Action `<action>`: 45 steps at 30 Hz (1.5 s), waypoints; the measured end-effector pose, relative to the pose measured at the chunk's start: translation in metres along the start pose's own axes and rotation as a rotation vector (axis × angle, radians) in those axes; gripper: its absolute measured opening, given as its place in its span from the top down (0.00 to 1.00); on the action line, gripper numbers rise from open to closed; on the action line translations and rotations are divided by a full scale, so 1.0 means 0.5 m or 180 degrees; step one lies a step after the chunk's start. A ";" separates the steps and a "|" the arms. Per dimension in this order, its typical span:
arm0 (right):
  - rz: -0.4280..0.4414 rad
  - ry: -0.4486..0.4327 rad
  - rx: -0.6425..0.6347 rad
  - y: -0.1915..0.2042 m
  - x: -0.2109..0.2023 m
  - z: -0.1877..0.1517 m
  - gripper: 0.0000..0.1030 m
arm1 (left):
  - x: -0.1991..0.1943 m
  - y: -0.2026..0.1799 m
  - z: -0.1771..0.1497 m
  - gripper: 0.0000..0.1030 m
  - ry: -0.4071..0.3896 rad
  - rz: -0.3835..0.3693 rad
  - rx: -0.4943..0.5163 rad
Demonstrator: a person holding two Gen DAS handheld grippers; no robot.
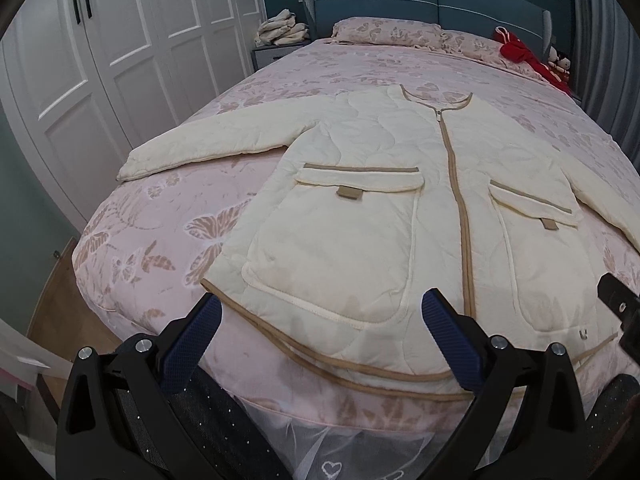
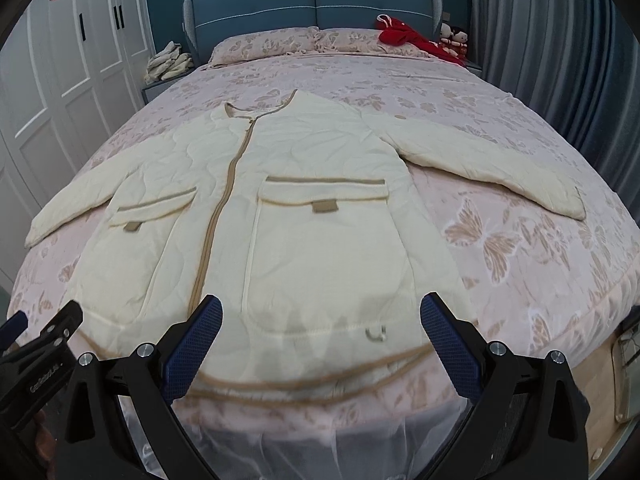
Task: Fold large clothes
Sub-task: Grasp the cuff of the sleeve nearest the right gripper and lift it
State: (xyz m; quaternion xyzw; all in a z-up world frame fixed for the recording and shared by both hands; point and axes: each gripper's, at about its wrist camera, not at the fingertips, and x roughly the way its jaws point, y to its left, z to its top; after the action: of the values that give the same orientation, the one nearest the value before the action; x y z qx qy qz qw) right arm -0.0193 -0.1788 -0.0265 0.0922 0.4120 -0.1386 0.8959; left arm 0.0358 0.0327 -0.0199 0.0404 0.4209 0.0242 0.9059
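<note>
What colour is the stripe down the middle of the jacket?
The zipper trim on the cream jacket is tan-brown, clearest in the right wrist view.

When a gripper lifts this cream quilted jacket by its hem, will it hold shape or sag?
The jacket probably sags: it drapes over the bed edge. Quilted padding suggests bulky, soft folds. Its spread sleeves likely trail.

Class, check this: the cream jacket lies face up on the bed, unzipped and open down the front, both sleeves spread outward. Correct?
Not quite. The cream jacket is zipped shut: the right wrist view shows its tan zipper closed up to the collar. It does lie face up on the bed, sleeves spread.
</note>
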 end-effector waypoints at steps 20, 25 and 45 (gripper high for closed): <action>-0.0766 -0.0214 0.1817 -0.637 0.191 0.172 0.05 | 0.117 0.003 0.076 0.05 0.0232 0.0153 -0.0094; -0.1077 -0.0321 0.2179 -0.793 0.231 0.170 0.05 | 0.146 0.019 0.078 0.05 0.0335 0.0233 -0.0170; -0.0270 -0.0724 0.1908 -0.687 0.238 0.361 0.91 | 0.184 0.050 0.087 0.05 0.0369 0.0172 -0.0338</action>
State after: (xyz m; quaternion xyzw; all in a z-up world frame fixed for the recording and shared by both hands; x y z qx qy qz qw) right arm 0.0718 -0.5744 -0.0186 0.3186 0.2536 -0.3003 0.8625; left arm 0.1279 0.0625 -0.0596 0.0021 0.4696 0.0732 0.8798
